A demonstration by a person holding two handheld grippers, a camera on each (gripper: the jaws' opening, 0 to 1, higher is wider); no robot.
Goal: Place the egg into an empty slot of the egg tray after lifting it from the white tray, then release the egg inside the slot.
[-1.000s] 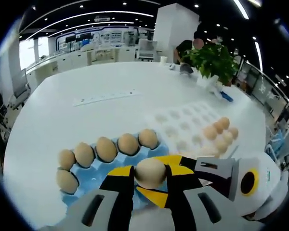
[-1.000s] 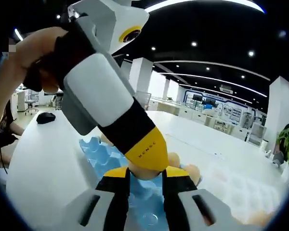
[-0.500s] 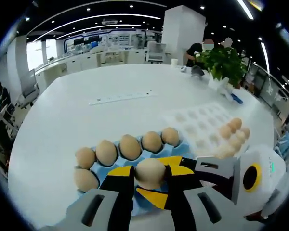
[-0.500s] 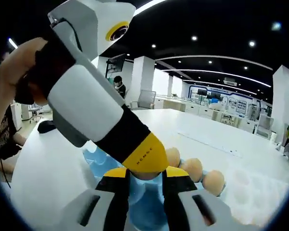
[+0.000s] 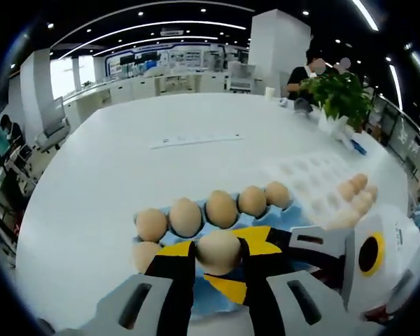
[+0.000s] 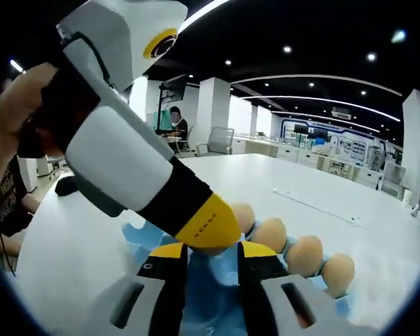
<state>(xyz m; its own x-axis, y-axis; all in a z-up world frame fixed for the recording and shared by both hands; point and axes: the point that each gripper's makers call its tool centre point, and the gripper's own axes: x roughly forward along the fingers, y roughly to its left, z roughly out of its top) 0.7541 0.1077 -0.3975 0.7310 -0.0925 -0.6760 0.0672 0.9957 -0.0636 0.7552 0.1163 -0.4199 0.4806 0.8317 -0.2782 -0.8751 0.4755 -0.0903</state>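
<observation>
Egg (image 5: 218,252) sits pinched between the two black-and-yellow jaws of the left gripper (image 5: 218,260), low in the left gripper view at about 6 o'clock, held above the blue egg tray (image 5: 196,297). That tray lies on the white desk (image 5: 112,154) and carries a row of brown eggs (image 5: 222,208) along its far edge, with one more egg (image 5: 146,253) at its 9 o'clock corner. Toward 3 o'clock lies the white tray (image 5: 304,175), several eggs (image 5: 355,192) lined along its right side. The right gripper (image 5: 367,255) enters from 4 o'clock, its yellow tip just beside the held egg. A potted plant (image 5: 344,94) stands near the desk's far edge at 1 o'clock, and a long white strip (image 5: 196,140) lies on the desk beyond the trays.

In the right gripper view, the left gripper (image 6: 154,182) slants down from 10 o'clock, gripped by a hand (image 6: 21,112), its yellow tip meeting the jaws of the right gripper (image 6: 211,262). Whether the right jaws clamp anything cannot be told; the left tip covers the gap. The blue egg tray (image 6: 220,308) lies below, with eggs (image 6: 304,255) running toward 4 o'clock.
</observation>
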